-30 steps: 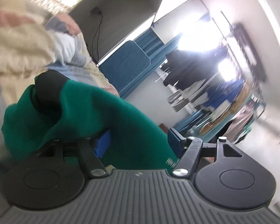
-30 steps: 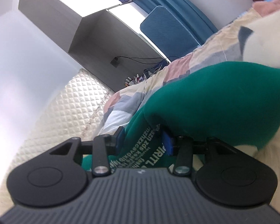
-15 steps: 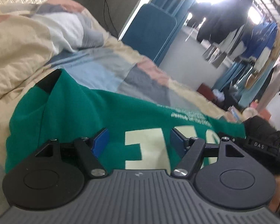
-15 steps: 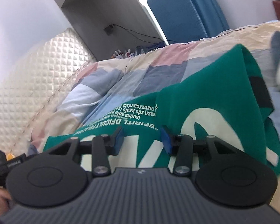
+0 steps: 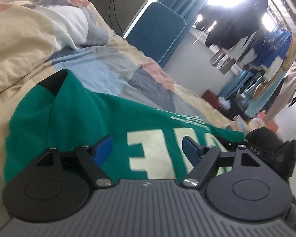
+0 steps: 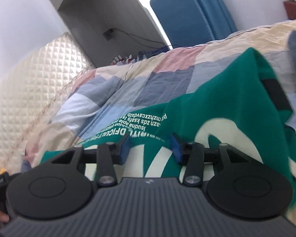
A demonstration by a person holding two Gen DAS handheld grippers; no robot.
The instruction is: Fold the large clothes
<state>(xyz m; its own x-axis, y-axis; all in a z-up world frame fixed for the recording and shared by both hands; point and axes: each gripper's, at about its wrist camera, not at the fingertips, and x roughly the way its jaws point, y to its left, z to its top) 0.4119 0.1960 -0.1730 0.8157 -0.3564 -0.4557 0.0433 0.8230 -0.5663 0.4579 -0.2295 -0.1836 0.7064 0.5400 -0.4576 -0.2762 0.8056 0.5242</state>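
A green shirt [image 5: 79, 118] with cream letters and black sleeve cuffs lies spread on a patchwork quilt [image 5: 100, 69]. My left gripper [image 5: 147, 148] is open just above the shirt near its left sleeve, jaws wide apart, holding nothing. In the right wrist view the same shirt [image 6: 227, 102] shows white printed text and a big cream letter. My right gripper [image 6: 151, 145] is open over the shirt, jaws apart and empty. The right gripper's body [image 5: 266, 150] shows at the right edge of the left wrist view.
The quilt [image 6: 128, 86] covers a bed with a quilted cream headboard [image 6: 29, 90]. A blue chair [image 5: 155, 31] stands beyond the bed, also in the right wrist view [image 6: 179, 13]. Hanging clothes [image 5: 256, 35] fill a rack at the far right.
One second ago both grippers held the bunched shirt up. They lowered it onto the quilt, spread it flat, and opened, letting it go.
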